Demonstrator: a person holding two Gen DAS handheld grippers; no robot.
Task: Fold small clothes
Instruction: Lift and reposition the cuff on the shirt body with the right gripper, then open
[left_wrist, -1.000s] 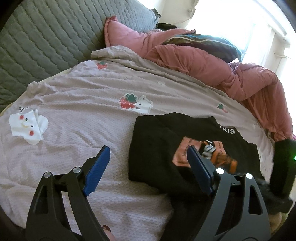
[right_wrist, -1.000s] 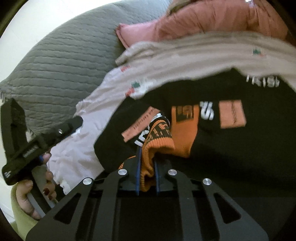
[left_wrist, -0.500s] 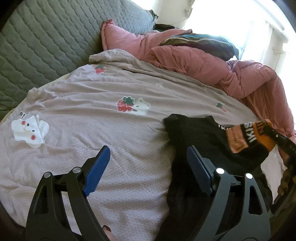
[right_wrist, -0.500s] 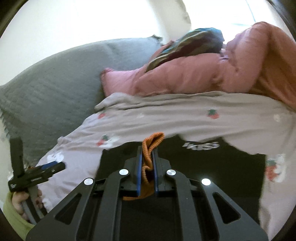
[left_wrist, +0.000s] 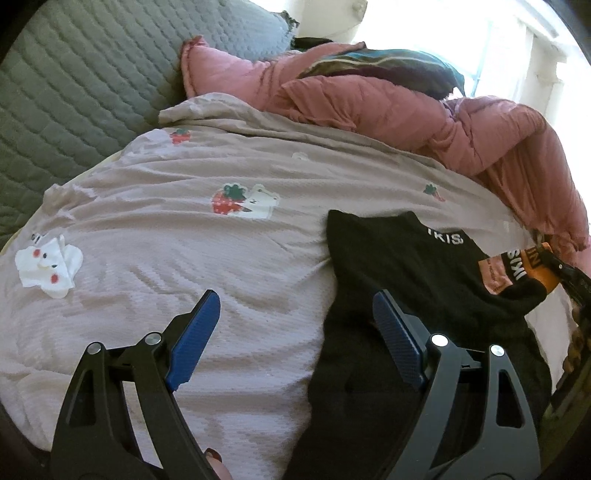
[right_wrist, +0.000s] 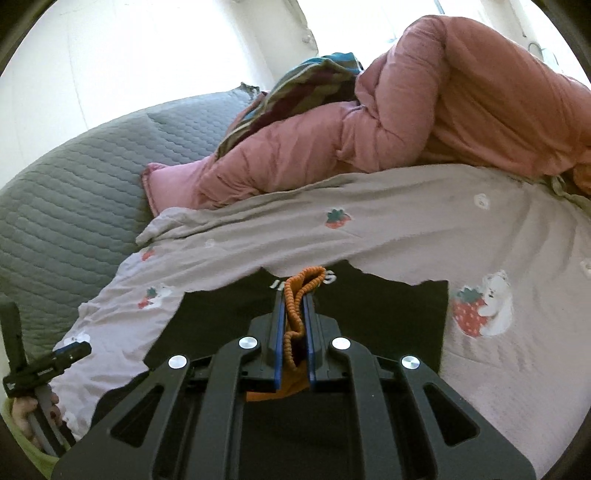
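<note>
I have the right hand-held gripper (right_wrist: 294, 306) clamped down hard on the orange ribbed cuff (right_wrist: 306, 282) of the small black sweater (left_wrist: 399, 266), the knit bunched up between the blue pads, because that cuff is the one firm edge that lets me carry a sleeve across the body without the fabric slipping out. The sweater itself lies on the bed, spread over the pale strawberry-print bedspread (left_wrist: 184, 229), toward the right side of what my left wrist camera shows, with its white lettering near the collar facing up. From that left view the sleeve with its orange patch (left_wrist: 517, 269) is stretched off to the right edge, pulled taut toward the right tool, which I judge means I am opening the garment out flat before any fold goes in. My left hand-held gripper (left_wrist: 291, 332) hangs with its jaws wide apart and nothing between them, low over the bedspread just by the sweater's left edge; I keep it empty there so it can pin or pick up the near hem once the sleeve is laid. The pink duvet (right_wrist: 424, 122) is heaped at the back, well clear of my working patch. Folding proper has hardly begun, I would say.
</note>
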